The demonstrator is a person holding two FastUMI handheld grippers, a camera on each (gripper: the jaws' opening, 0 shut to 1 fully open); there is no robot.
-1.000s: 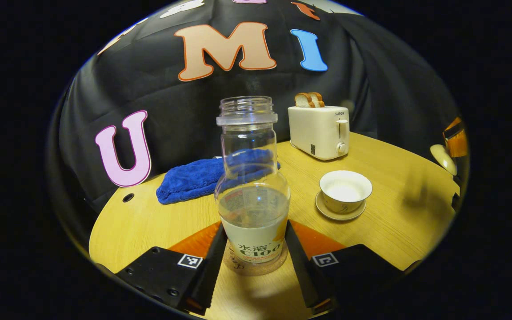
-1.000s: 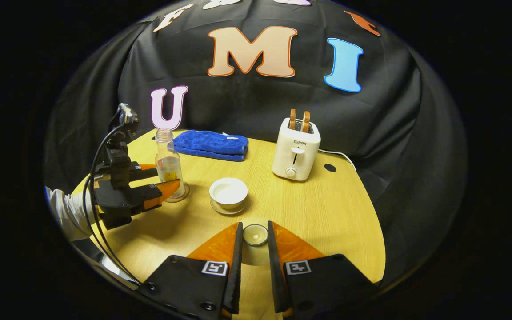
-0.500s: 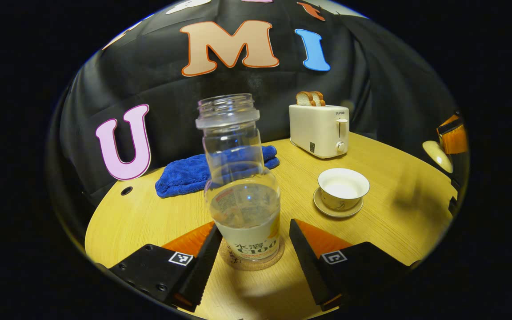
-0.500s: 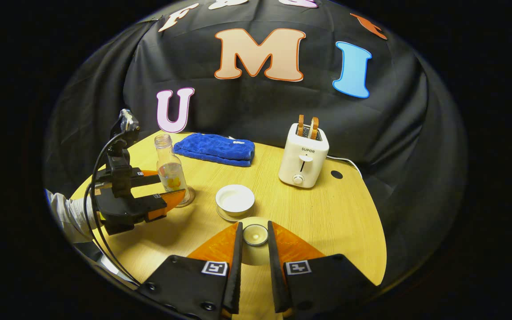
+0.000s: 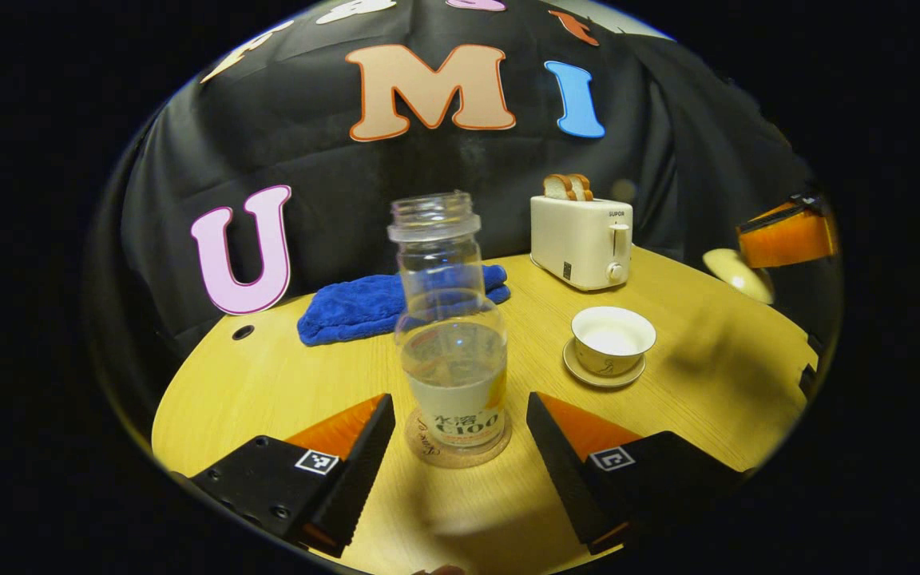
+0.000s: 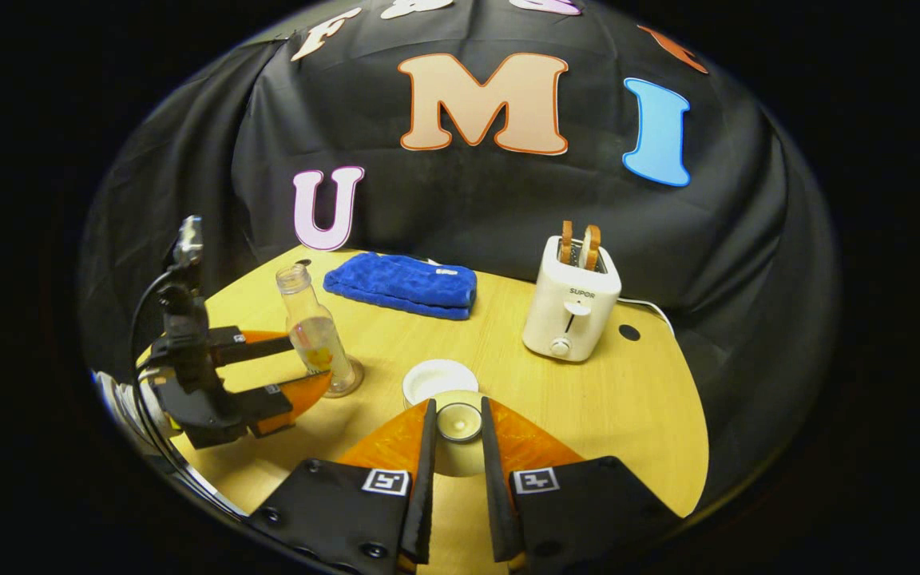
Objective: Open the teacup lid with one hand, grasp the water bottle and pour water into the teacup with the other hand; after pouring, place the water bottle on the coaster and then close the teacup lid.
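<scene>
Uncapped water bottle (image 5: 451, 335) upright on cork coaster (image 5: 458, 446); right of it, open white teacup (image 5: 612, 339); lid (image 6: 459, 422) held above teacup.

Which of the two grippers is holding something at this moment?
The right gripper: its fingers are clamped on the knob of the teacup lid. The left gripper is open, with the water bottle standing free on the coaster between its fingers.

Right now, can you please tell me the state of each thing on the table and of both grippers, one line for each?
Water bottle: uncapped, upright on the coaster, partly full.
Teacup: open, on its saucer.
Teacup lid: off the cup, held in the right gripper.
Left gripper: open, fingers apart from the bottle.
Toaster: lever up, two bread slices sticking out.
Blue towel: folded, lying flat.
</scene>
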